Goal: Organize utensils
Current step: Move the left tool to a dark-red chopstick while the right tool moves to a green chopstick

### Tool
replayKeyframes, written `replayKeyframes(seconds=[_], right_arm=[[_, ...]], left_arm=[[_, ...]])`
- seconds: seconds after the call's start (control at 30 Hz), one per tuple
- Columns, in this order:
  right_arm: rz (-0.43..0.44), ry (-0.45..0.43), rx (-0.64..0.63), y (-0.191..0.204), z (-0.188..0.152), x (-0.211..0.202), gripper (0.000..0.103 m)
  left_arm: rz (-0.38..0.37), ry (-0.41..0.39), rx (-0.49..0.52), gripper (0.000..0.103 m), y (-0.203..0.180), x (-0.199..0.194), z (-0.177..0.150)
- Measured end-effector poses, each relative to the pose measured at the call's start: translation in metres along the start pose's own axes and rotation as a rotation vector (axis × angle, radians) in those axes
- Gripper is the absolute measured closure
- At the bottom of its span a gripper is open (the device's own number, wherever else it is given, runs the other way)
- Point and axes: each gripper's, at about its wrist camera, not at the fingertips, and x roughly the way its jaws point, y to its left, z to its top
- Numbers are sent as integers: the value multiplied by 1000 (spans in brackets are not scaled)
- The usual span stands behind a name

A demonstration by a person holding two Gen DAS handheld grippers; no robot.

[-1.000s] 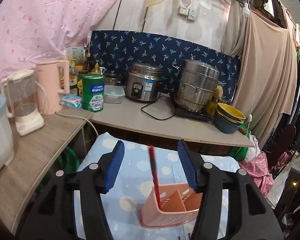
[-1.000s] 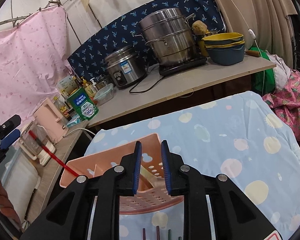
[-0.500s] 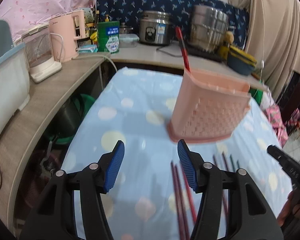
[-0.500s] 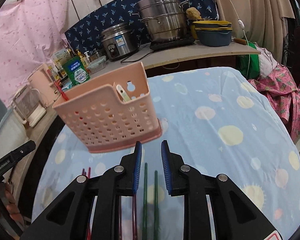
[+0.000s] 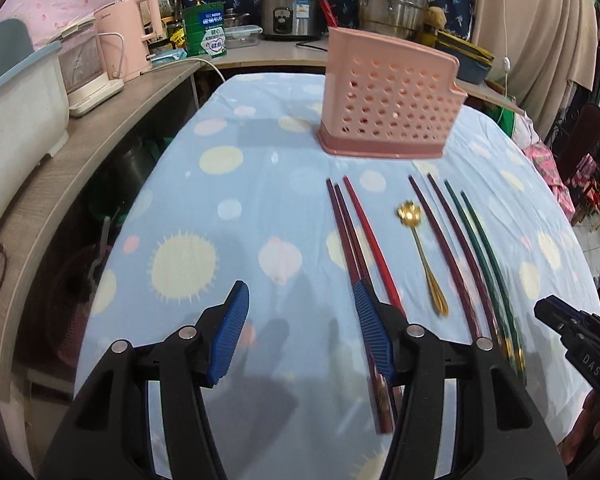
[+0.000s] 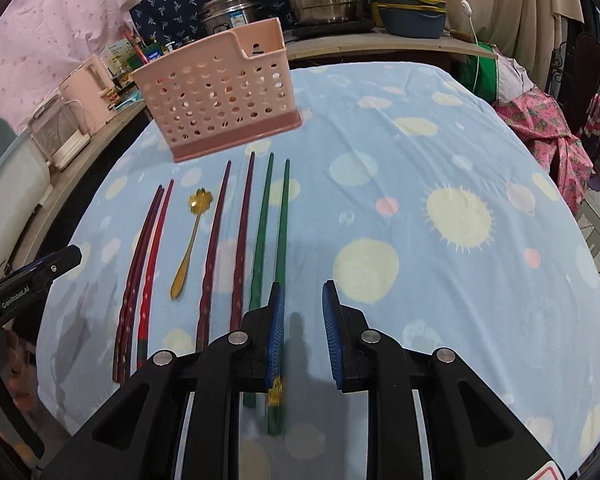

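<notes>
My bench (image 5: 236, 240) wears a blue spotted cloth. On it stand a pink perforated utensil holder (image 5: 388, 112), with chopsticks (image 6: 260, 232) and a gold spoon (image 6: 192, 240) in a row before it.

**Two views down my claws, crossing over one table**

My left camera looks forward and down along my left gripper (image 5: 300, 332), low and near over the blue spotted cloth (image 5: 228, 184), from the table's near left. My right camera looks down along my right gripper (image 6: 302, 332) from the near right, just as close. Both views share the pink basket (image 5: 388, 100) at the far end and the row of chopsticks (image 6: 212, 240) before it. Each view catches the other gripper at its edge.
</notes>
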Motion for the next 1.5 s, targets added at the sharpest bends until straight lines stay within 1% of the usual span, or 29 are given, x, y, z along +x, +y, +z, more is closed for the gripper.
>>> replayKeyframes(seconds=[0.17,0.3,0.43,0.67,0.83,1.13,1.43,1.5], right_arm=[[15,16,-55,12,-24,-3,82],[38,15,-57,13,-32,-4,82],[43,10,-58,14,-33,-5,82],[39,10,-50,10,-37,-7,82],[44,10,-26,7,-36,-7,82],[51,24,-27,11,-36,-5,82],[38,36,-39,12,-40,-4,82],[34,34,-41,12,-40,-4,82]], left_arm=[[8,12,22,50,-11,-10,-21],[22,15,42,50,-17,-17,-30],[13,12,53,50,-22,-22,-34],[-3,45,54,51,-27,-16,-41],[-28,65,58,51,-29,-12,-44],[-38,104,46,51,-27,-2,-48],[-37,109,41,51,-27,3,-50],[-37,114,46,53,-29,5,-52]])
